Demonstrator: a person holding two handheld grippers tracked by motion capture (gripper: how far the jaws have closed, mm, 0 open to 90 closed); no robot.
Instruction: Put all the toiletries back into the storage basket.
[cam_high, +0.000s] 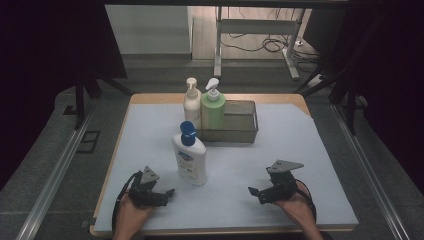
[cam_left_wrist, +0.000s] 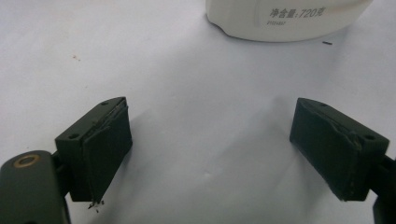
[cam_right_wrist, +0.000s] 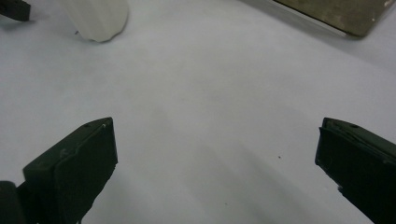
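The white plastic lotion bottle with a blue cap (cam_high: 190, 156) is seen standing upright on the pale sheet covering the wooden table (cam_high: 300, 150), between the two grippers but closer to the left one. In the high view the left gripper (cam_high: 167, 194) is held low over the sheet just beside the bottle's base, its jaws pointed toward the middle of the table; the right gripper (cam_high: 253, 192) is held well apart from the bottle on the other side. In the left gripper view the jaws are spread wide with nothing between them, and the bottle's rounded white base (cam_left_wrist: 285, 18), printed with small grey characters, is seen ahead of the jaws and slightly toward the right one, apart from both pads. In the right gripper view the jaws are likewise wide open and empty, and the bottle's base (cam_right_wrist: 99, 18) is seen far off beyond the left jaw. The bottle is cut off by the top edge in both gripper views, so its cap and label are not shown there. At the far side of the table a rectangular metal mesh basket (cam_high: 239, 125) is placed; a green pump bottle (cam_high: 213, 109) is seen at its left end, whether inside or just against it cannot be told, and a cream pump bottle (cam_high: 192, 102) is stood just beside it outside the basket.
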